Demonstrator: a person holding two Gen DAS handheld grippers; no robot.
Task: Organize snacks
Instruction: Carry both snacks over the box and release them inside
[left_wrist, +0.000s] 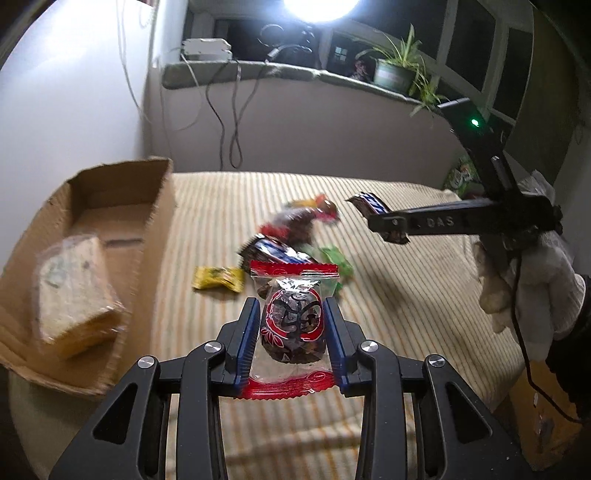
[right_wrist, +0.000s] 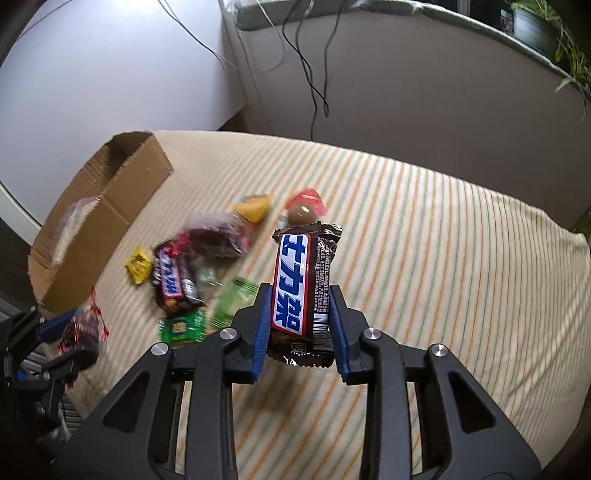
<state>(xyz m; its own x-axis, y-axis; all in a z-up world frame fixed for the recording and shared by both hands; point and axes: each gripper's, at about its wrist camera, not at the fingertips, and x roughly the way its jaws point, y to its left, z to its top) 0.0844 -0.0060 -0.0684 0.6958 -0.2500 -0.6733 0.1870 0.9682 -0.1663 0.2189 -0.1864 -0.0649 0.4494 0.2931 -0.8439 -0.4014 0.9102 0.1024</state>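
My left gripper (left_wrist: 291, 325) is shut on a clear packet with red ends (left_wrist: 291, 314) that holds a dark round snack, lifted above the striped cloth. In the right wrist view this same packet (right_wrist: 83, 325) and left gripper (right_wrist: 70, 332) show at the lower left. My right gripper (right_wrist: 301, 314) is shut on a brown chocolate bar with blue letters (right_wrist: 295, 288), upright and off the cloth. From the left wrist view, the right gripper (left_wrist: 388, 225) carries that bar (left_wrist: 369, 205) at the right. An open cardboard box (left_wrist: 159, 221) (right_wrist: 122, 192) stands at the left with a wrapped bread slice (left_wrist: 74, 295) inside.
A loose pile lies mid-cloth: a second chocolate bar (right_wrist: 171, 280), a yellow packet (right_wrist: 138, 266), green packets (right_wrist: 181, 325), a yellow wedge (right_wrist: 253, 208) and a red-wrapped sweet (right_wrist: 304, 206). A gloved hand (left_wrist: 528, 280) holds the right gripper. Behind, a sill carries a potted plant (left_wrist: 395, 74) and hanging cables (left_wrist: 232, 122).
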